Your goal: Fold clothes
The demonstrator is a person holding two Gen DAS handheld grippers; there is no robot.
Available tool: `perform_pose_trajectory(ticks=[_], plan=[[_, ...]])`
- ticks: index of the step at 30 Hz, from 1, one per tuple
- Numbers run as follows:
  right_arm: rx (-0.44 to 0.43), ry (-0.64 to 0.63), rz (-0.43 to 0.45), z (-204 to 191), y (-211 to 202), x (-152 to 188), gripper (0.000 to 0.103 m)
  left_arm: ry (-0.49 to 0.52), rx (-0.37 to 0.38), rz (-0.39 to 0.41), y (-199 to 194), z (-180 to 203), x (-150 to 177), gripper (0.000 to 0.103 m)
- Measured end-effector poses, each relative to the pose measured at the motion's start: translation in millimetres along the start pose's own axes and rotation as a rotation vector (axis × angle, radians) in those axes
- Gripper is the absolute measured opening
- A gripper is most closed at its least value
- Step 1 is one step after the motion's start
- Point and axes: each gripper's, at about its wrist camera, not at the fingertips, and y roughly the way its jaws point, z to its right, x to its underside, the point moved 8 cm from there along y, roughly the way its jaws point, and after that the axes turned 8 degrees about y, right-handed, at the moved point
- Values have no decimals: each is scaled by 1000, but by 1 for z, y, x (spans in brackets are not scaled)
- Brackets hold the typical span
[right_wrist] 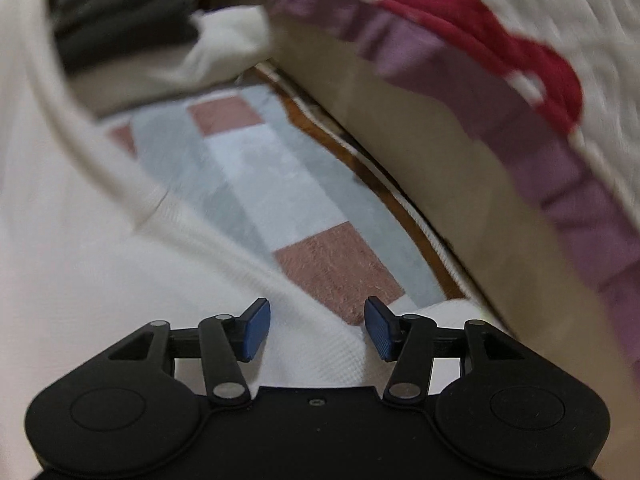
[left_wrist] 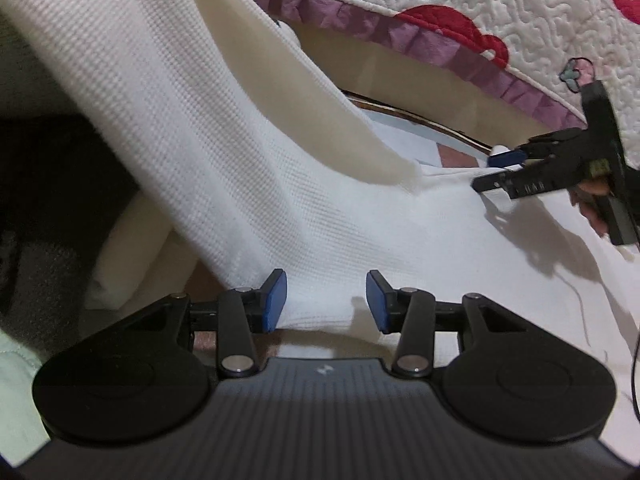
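While the white waffle-knit garment [left_wrist: 248, 184] lies between the blue pads of my left gripper [left_wrist: 326, 300], its jaws stand partly open, unclamped. My right gripper [right_wrist: 318, 326] gapes over the garment's edge. Only the left view shows a hand [left_wrist: 592, 200]; the right view's quilt [right_wrist: 500, 40] blurs.

Garment [left_wrist: 248, 184] on mat [right_wrist: 280, 184], quilt [left_wrist: 500, 8] behind, right gripper [left_wrist: 500, 168] over garment
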Motion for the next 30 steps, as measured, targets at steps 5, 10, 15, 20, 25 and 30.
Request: perform_pose_trajectory(ticks=[5,10,15,20,25,30], plan=[[-151,7,-68,-8,6,8,57,0,-4,-10,6,2,-5,44],[-131,6,-1,-10,-13,-3,4,-23,-26,-15,11,4,-9,45],[40,98,115,24,-20,-24,4,59,-101,-18,30,10,-26,45],[94,152,153,28,-6,-30,3,-1,-222,-79,57,-10,-41,38],[7,269,140,23,3,-21,23,-65,-319,-118,63,-38,-39,29],[-135,615,259,63,-75,38,54,37,-365,-166,52,-28,-29,36]])
